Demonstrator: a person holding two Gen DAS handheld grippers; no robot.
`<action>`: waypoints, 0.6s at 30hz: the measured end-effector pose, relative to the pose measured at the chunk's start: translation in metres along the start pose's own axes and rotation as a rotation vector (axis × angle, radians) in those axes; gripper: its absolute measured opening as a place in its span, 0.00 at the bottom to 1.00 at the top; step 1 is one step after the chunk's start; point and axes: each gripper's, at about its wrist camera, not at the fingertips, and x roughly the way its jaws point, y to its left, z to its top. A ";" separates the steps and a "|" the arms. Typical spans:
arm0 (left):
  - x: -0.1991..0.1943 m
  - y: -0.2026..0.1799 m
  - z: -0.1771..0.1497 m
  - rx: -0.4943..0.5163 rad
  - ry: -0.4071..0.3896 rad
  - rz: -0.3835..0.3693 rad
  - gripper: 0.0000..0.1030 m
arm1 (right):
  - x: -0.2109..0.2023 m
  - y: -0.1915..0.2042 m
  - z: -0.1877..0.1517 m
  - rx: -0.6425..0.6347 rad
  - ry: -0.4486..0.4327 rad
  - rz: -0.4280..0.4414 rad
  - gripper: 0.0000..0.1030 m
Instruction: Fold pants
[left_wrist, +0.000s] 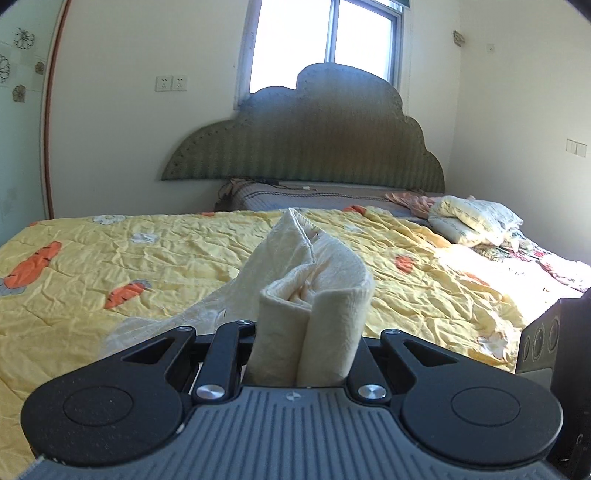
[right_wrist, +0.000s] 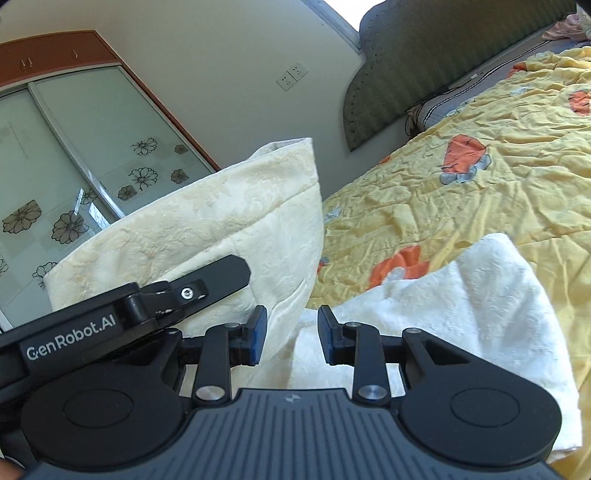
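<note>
Pants (left_wrist: 314, 295) bunched in left gripper (left_wrist: 306, 354), jaws clamped tight on cloth; right gripper (right_wrist: 290, 338) jaws part-open, empty (cloth at 12 o'clock). Keep edges level over quilt (left_wrist: 110, 266).

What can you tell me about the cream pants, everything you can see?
The pants are cream, soft and thick-looking, with a faint raised pattern and a stitched hem. A bunched fold stands up between the left gripper's fingers, which are shut on it. From the right wrist view, another part arches up beside that gripper, and the rest lies on the yellow quilt. The right gripper is open above it.
</note>
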 end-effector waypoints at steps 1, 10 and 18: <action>0.006 -0.005 -0.002 0.004 0.011 -0.012 0.11 | -0.002 -0.003 -0.002 -0.001 -0.004 -0.013 0.29; 0.046 -0.025 -0.023 0.018 0.105 -0.070 0.12 | -0.012 -0.044 -0.008 0.026 0.002 -0.132 0.29; 0.068 -0.038 -0.033 0.011 0.161 -0.107 0.12 | -0.021 -0.068 -0.012 0.074 0.017 -0.199 0.29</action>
